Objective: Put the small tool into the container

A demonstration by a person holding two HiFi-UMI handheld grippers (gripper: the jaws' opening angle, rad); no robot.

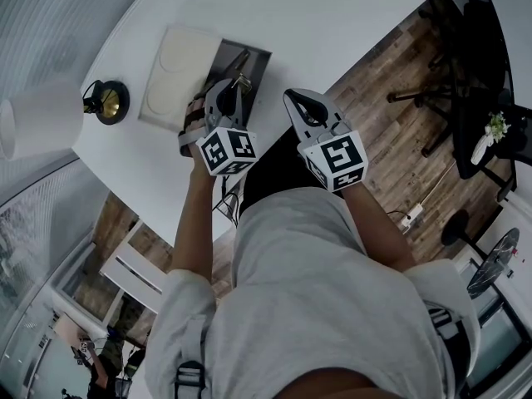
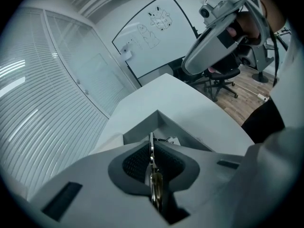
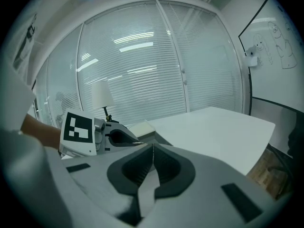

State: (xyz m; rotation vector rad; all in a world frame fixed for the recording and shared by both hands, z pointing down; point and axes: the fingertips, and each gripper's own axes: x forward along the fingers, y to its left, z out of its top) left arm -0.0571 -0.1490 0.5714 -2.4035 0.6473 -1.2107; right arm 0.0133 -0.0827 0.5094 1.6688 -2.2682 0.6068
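Gripping: left tool [image 2: 151, 144] clamped on small metal implement [image 2: 154, 184], thin edge between the pads.
Implement position: held over open grey container [image 1: 259, 55], above its near rim; contact with it not discernible.
Second grip: right tool [image 3: 153, 148] with jaws pressed together, nothing between them; beside left tool.
Container position: on white surface [image 1: 332, 23], cream lid [image 1: 179, 73] just beside.

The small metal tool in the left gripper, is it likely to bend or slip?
Probably stiff: the small tool stands straight, edge-on between the pads of the left gripper. Its shiny metal looks smooth, so it may slip in a light grip. Dropped, it would likely clatter in the container.
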